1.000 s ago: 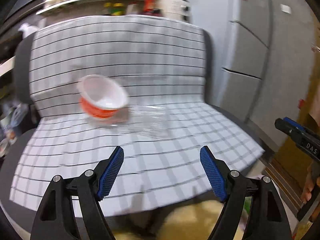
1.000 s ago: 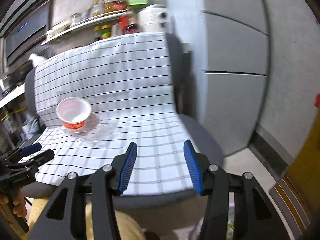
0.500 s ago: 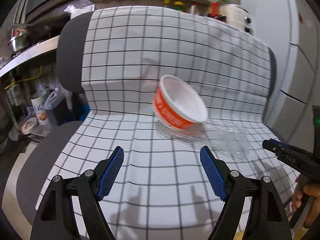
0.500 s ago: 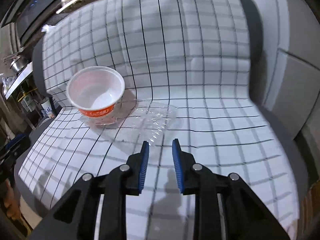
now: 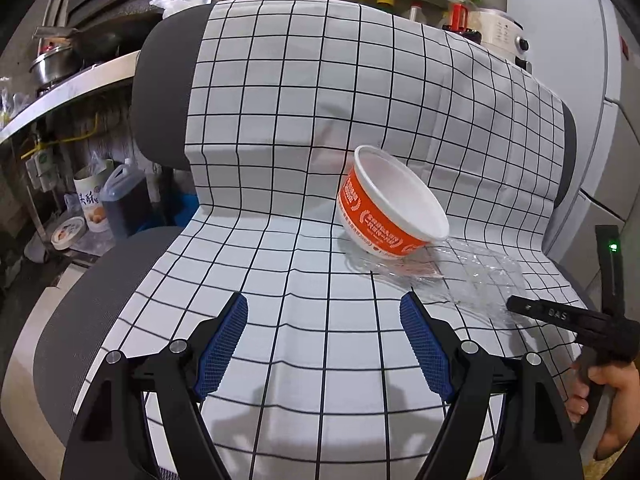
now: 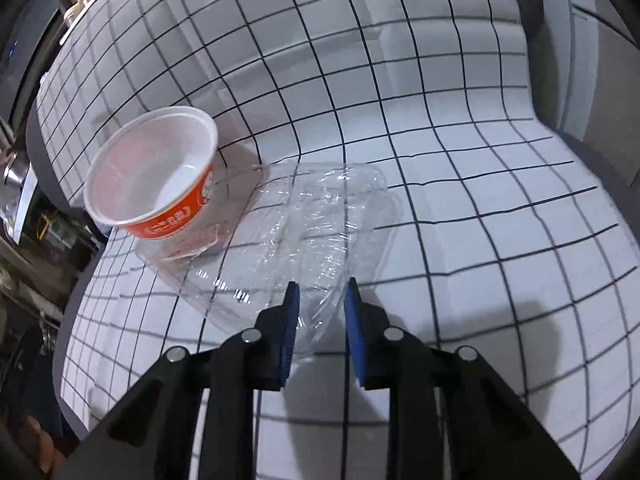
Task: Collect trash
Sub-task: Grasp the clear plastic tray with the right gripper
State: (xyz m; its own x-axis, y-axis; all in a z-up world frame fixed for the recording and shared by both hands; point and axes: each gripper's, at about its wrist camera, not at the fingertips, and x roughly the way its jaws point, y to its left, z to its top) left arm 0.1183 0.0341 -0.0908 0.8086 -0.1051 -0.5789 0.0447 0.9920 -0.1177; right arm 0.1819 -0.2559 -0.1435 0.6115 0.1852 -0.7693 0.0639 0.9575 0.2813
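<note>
Clear tray [image 6: 320, 224] seen at frame centre, its near edge between the narrowly parted right gripper [image 6: 319, 312]. Left gripper [image 5: 324, 336] held wide, bowl [image 5: 390, 210] at upper right.

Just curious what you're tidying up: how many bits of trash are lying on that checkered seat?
2. An orange-and-white paper bowl sits tilted near the backrest, leaning on a clear plastic clamshell container lying beside it, whose near edge lies between the right claw's fingers. More could lie out of view.
</note>
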